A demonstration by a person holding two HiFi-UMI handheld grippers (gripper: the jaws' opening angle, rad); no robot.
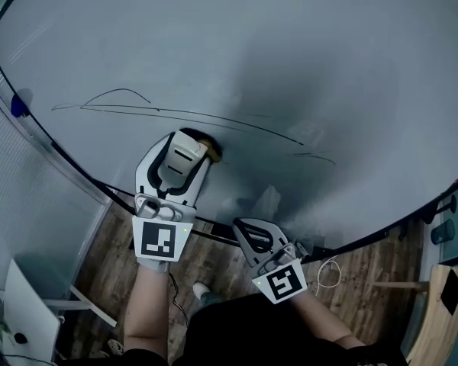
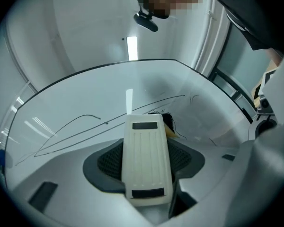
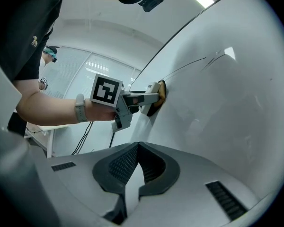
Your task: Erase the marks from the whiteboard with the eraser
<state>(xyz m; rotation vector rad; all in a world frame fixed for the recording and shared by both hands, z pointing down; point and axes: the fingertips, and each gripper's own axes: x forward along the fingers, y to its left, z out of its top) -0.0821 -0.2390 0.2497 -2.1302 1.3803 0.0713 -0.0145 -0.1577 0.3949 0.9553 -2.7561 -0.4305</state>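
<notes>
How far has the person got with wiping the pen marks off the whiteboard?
Barely started, it seems. Done: no cleanly wiped stretch shows on the whiteboard. In hand: the left gripper is shut on the eraser, pressed to the board beside the long lines. Left: those lines on both sides of it, plus the short strokes further right. The right gripper is shut, empty, away from the marks.

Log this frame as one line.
step: erase | left claw: shut on eraser, pressed to whiteboard at marks | right claw: shut, empty, off board
</notes>
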